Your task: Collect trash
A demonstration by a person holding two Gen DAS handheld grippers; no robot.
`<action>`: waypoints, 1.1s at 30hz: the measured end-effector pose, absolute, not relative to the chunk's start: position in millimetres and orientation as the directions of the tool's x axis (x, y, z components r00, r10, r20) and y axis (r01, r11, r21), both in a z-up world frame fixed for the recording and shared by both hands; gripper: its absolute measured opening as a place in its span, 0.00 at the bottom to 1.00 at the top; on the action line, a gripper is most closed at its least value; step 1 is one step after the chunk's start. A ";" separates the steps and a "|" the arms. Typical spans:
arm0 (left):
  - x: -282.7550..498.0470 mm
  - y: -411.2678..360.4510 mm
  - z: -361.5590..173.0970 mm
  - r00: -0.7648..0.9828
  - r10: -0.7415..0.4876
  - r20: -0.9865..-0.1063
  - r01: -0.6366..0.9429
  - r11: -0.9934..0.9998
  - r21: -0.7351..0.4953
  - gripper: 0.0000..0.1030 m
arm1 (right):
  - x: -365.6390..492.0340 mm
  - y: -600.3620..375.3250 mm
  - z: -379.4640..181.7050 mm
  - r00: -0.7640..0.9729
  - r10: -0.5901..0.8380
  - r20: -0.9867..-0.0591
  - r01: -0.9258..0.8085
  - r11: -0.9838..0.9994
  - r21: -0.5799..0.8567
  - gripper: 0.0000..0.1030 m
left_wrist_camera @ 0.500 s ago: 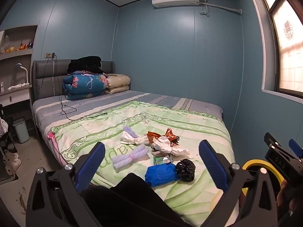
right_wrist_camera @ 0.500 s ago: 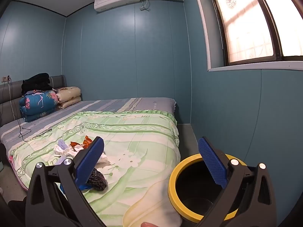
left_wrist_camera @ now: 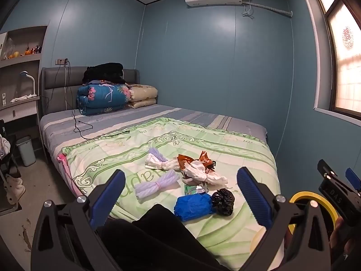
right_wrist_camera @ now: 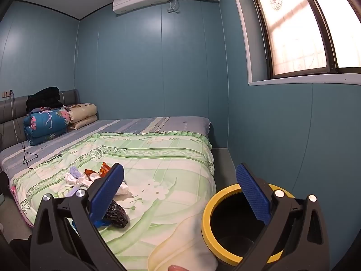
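**Trash Waiting on the Bed**

Blue walls are seen all around, and a green quilt (left_wrist_camera: 203,144) is spread over the bed. The left claw (left_wrist_camera: 180,194) is being held wide open, with nothing between its fingers. The right claw (right_wrist_camera: 179,192) is being held wide open too, and empty.

Just ahead of the left claw, a blue wad (left_wrist_camera: 193,206) and a black bag (left_wrist_camera: 223,202) are lying, touching. Farther ahead, white papers (left_wrist_camera: 203,174), orange wrappers (left_wrist_camera: 198,159) and purple bundles (left_wrist_camera: 153,184) are scattered. A yellow-rimmed bin (right_wrist_camera: 208,214) is standing under the right claw's right finger, beside the bed.

Light scraps could be dropped on the way. The soft quilt could be pinched along with them.
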State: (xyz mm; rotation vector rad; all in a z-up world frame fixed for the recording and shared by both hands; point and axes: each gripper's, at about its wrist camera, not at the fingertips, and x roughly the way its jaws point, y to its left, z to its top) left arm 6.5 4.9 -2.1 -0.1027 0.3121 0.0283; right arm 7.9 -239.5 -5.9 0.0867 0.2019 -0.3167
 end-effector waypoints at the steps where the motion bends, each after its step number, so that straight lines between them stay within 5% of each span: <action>1: 6.2 6.2 -2.0 0.951 0.012 -0.309 -0.045 0.994 -0.100 0.93 | 8.4 -239.3 -5.6 0.930 -0.302 -0.211 0.319 0.946 0.052 0.93; 33: 5.5 5.3 -1.6 0.950 0.008 -0.313 -0.042 0.994 -0.101 0.93 | 11.3 -237.9 -8.6 0.931 -0.296 -0.215 0.315 0.947 0.061 0.93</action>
